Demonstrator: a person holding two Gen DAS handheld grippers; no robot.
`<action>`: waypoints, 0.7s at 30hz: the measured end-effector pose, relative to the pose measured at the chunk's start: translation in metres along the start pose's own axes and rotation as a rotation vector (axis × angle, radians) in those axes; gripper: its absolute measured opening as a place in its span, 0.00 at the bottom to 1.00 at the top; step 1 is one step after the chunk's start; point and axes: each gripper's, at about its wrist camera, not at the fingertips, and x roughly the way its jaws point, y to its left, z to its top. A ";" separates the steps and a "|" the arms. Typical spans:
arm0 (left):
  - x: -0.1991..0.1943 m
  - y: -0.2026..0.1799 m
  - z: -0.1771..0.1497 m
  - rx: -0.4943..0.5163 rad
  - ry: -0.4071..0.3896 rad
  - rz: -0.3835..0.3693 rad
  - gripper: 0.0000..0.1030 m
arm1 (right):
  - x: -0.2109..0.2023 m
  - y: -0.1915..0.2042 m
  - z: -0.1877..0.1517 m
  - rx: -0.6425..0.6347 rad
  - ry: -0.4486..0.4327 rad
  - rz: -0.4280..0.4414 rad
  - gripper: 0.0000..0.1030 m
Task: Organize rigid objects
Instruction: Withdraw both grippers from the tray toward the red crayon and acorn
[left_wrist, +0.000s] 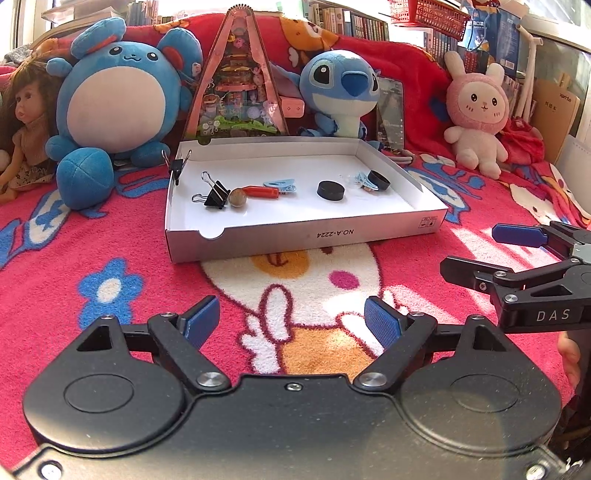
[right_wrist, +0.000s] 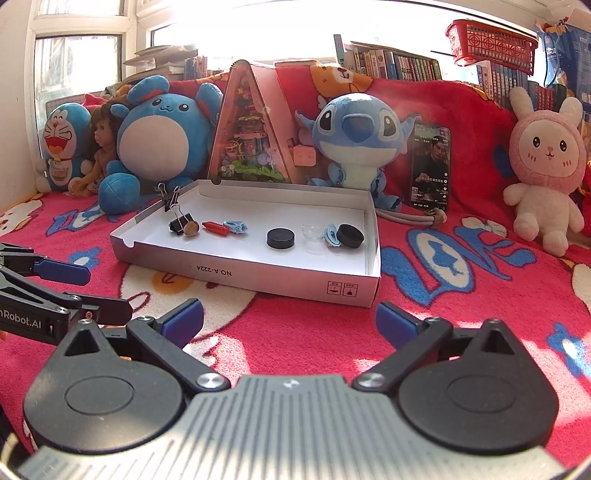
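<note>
A red cartoon blanket (right_wrist: 314, 343) covers the surface, with a row of plush toys (right_wrist: 354, 136), a doll (right_wrist: 101, 147) and a propped phone (right_wrist: 430, 166) at the back. On it lies a shallow white box (right_wrist: 258, 275) holding a black binder clip (right_wrist: 181, 223), a red cylinder (right_wrist: 216, 229), blue clips (right_wrist: 234, 226) and two black discs (right_wrist: 280, 238), another binder clip (right_wrist: 170, 201) clamped on its rim. In front of the box, nothing between, the left gripper (left_wrist: 291, 325) and right gripper (right_wrist: 290, 323) hang wide open and empty.

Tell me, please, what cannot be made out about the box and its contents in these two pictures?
- Clear item in the box: transparent and small in both views, kind unclear.
- Brown ball: too small to identify.
- Blue clip: partly behind the right black disc.
- Blanket under the box: hidden.
</note>
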 end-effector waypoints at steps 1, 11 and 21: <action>-0.001 0.000 -0.002 -0.002 0.002 0.001 0.82 | -0.002 0.001 -0.003 -0.005 0.001 -0.001 1.00; -0.008 0.003 -0.026 -0.044 0.017 0.016 0.82 | -0.012 0.011 -0.026 -0.021 0.014 0.000 1.00; -0.015 0.004 -0.039 -0.036 0.026 0.034 0.82 | -0.023 0.013 -0.040 0.009 0.021 0.002 1.00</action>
